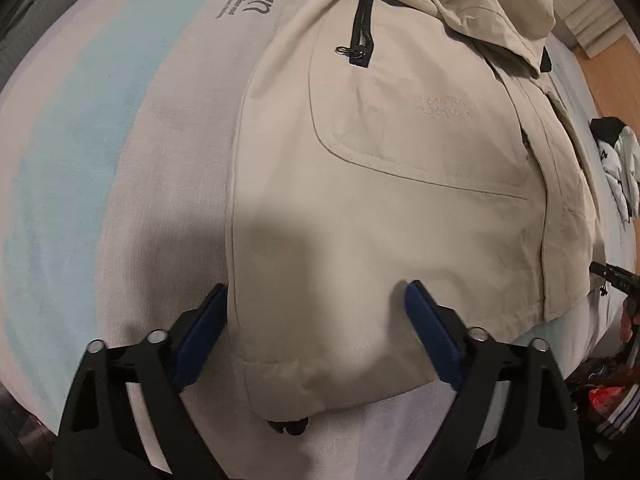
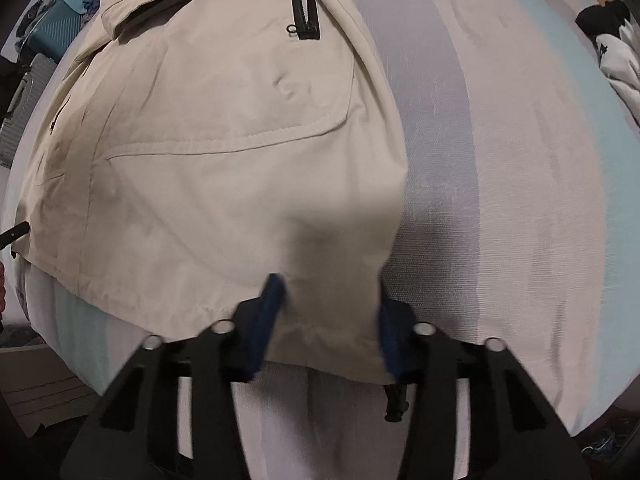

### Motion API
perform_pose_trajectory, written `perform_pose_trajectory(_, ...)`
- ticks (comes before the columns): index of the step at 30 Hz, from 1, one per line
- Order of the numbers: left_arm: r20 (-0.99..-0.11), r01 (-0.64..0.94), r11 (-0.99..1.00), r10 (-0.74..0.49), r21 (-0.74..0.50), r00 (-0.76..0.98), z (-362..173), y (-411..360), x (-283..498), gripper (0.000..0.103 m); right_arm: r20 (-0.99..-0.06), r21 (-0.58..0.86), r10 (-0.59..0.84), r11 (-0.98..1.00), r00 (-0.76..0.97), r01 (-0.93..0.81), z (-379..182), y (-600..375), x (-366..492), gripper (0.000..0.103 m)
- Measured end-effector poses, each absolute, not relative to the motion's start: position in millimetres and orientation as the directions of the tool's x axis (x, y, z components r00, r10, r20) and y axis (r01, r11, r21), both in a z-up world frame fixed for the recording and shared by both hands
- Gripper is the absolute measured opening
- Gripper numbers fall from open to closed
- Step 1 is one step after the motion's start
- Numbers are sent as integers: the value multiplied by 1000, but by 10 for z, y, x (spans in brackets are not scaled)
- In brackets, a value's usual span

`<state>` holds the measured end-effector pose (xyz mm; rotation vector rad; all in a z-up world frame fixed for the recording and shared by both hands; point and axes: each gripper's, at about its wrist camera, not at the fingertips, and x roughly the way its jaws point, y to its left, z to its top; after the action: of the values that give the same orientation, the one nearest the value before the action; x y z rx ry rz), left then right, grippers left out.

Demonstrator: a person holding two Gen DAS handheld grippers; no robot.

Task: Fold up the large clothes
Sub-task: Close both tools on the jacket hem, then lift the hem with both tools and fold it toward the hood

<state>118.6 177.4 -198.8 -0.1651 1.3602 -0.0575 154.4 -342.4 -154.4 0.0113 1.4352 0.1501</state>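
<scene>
A beige jacket (image 1: 380, 168) with black-zipped chest pockets lies flat on a striped bed sheet (image 1: 80, 184). My left gripper (image 1: 316, 292) is open, its blue pads astride the jacket's lower left hem corner. In the right wrist view the jacket (image 2: 208, 152) fills the left half. My right gripper (image 2: 330, 284) is open, its pads astride the jacket's lower right hem corner. A black drawcord toggle (image 1: 288, 426) hangs under the hem, and another shows in the right wrist view (image 2: 396, 404).
The sheet (image 2: 520, 160) has pale blue, grey and cream stripes and printed lettering (image 1: 256, 0). A black and white garment (image 1: 618, 160) lies at the bed's right edge, also seen in the right wrist view (image 2: 616, 48). Luggage (image 2: 52, 24) stands beyond the bed's left side.
</scene>
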Motion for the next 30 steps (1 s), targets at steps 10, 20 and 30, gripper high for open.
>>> perform_pose_trajectory(10, -965, -2, 992, -123, -127, 230, -1826, 1582, 1250, 44, -986, 100, 110, 992, 128, -80, -1492, -3389, 1564, 34)
perform_pose_trajectory(20, -978, 46, 998, -48, -40, 204, -1997, 1431, 1293, 45, -989, 90, 97, 994, 114, -64, -1572, -3478, 1607, 40)
perform_pose_trajectory(30, -982, 24, 1000, 9, 14, 190, -1938, 1357, 1363, 8, -995, 51, 52, 999, 88, -19, -1465, -3384, 1717, 25)
